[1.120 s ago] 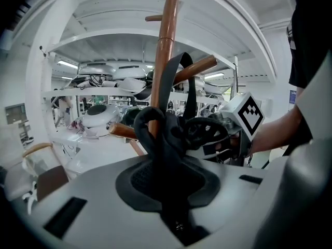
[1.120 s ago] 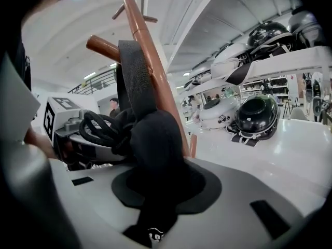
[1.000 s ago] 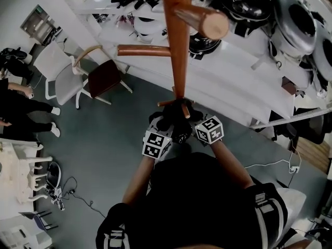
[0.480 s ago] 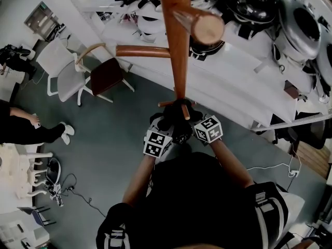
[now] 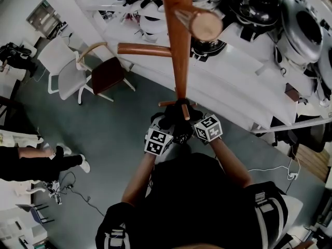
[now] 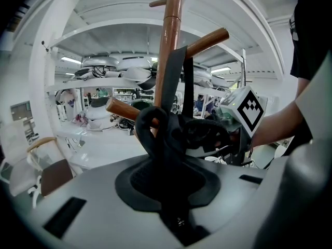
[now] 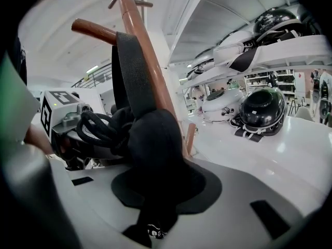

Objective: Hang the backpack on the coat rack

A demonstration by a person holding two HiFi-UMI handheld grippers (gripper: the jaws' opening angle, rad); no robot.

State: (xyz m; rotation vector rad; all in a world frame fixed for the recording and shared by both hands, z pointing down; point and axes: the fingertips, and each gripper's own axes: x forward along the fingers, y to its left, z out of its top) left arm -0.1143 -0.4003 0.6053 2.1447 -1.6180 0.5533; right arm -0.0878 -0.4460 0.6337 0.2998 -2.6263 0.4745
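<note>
We have the backpack (image 6: 155,131) up at the coat rack (image 5: 179,45), tight against its pole (image 7: 155,82); our left gripper (image 5: 162,128) pinches a rolled black loop (image 6: 148,121) of the bag, and in the left gripper view that loop seems to ring a low peg (image 6: 120,109), wood showing through it, though we cannot be sure it sits fully over; our right gripper (image 5: 196,123) clamps a padded black part of the bag just beside the pole, its jaws parted only by the fabric between them; a flat webbing strap (image 7: 129,71) runs up along the pole toward a higher peg (image 7: 93,30), and whether it hangs from that peg we cannot tell; the dark mass (image 5: 197,201) under our arms in the head view may be the bag's body or our own shirt; we judge the lift and approach done and the hooking nearly so; what is left is to seat the loop on its peg, let go with both claws, and see that the bag hangs on its own
</note>
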